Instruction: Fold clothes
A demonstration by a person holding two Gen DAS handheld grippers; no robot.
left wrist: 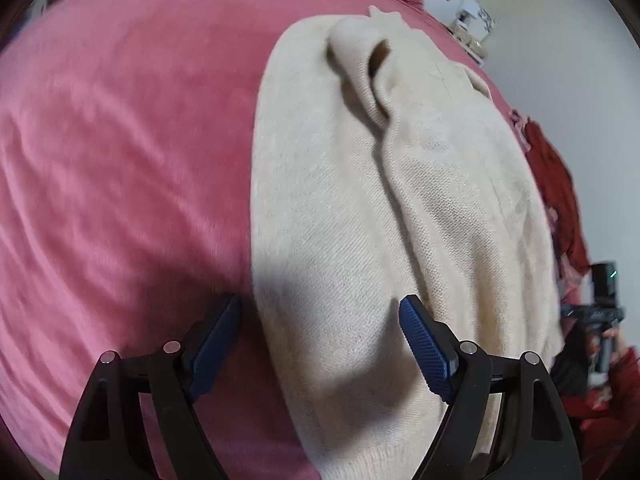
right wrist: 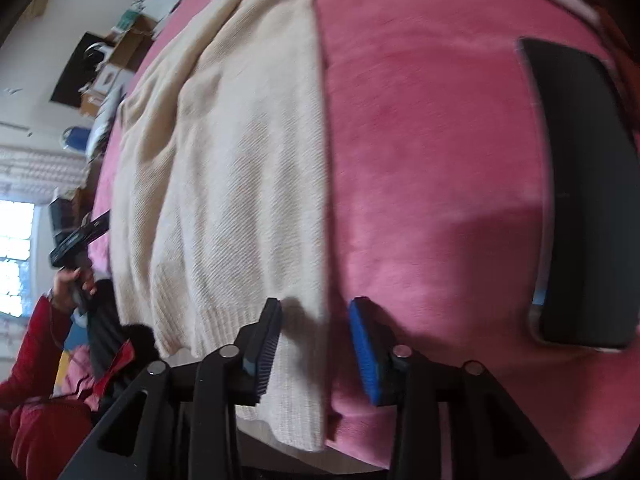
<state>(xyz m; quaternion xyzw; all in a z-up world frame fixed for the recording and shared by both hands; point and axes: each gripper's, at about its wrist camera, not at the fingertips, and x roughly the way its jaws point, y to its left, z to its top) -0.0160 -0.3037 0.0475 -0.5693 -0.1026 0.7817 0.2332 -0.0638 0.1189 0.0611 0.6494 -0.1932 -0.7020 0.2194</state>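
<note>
1. Cream knit sweater (left wrist: 400,200) is laid out on the pink blanket (left wrist: 120,140), partly folded, with a bunched ridge running up its middle.
2. Left gripper (left wrist: 320,340) is spread wide above the sweater's edge, nothing pinched between the pads.
3. Right gripper (right wrist: 314,344) is partly spread, straddling the sweater's ribbed hem (right wrist: 224,320) corner at the near edge of the blanket. Looks like the pads aren't squeezing it, but it's blurry.
4. A dark flat rectangle (right wrist: 588,200), maybe a tablet, lies on the blanket well apart from the sweater.
</note>
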